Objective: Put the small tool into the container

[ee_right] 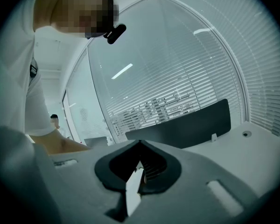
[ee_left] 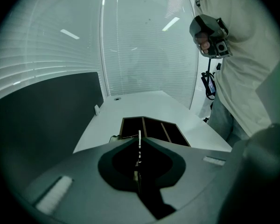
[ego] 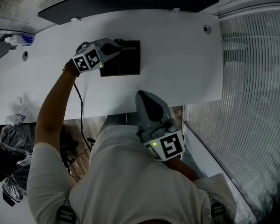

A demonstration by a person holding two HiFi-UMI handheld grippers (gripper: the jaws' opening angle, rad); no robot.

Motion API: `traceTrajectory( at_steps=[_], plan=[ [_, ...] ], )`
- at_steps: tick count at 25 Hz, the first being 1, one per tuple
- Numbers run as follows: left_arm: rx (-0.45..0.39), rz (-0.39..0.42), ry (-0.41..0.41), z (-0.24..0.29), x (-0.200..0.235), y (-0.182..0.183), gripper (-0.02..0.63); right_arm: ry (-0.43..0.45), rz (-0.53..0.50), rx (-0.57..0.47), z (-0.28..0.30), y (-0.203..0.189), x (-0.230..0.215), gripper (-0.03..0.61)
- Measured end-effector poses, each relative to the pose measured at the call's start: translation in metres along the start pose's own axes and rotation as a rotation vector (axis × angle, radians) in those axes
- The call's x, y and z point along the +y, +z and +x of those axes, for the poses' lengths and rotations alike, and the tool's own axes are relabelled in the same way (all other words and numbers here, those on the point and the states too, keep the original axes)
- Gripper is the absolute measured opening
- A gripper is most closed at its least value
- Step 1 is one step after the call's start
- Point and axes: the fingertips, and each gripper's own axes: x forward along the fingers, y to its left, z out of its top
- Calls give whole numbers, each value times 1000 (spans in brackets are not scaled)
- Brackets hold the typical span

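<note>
Over one corner of the dark container (ego: 130, 63), the left gripper (ego: 122, 46) pinches the small tool (ee_left: 139, 141), a thin pale rod, between its 2 jaws, its tip aimed at the 3 compartments. It looks light, stiff and rather slippery, best gripped mid-shaft. Well back from the container, the right gripper (ego: 143, 96) hangs with jaws pressed together, apparently empty.

**White counter, one dark tray**

Before me, my white counter (ego: 177, 59) carries a dark, compartmented container (ego: 128, 65), lying near its far edge. A round cable port (ego: 206, 29) sits by the far right corner. A dark screen (ego: 130, 1) borders the back.
</note>
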Motion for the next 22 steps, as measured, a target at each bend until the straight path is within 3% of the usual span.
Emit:
traceTrajectory(
  at_steps=[22],
  plan=[
    [33, -21, 11, -1, -3, -5, 57, -2, 0, -1, -6, -3, 5, -2]
  ],
)
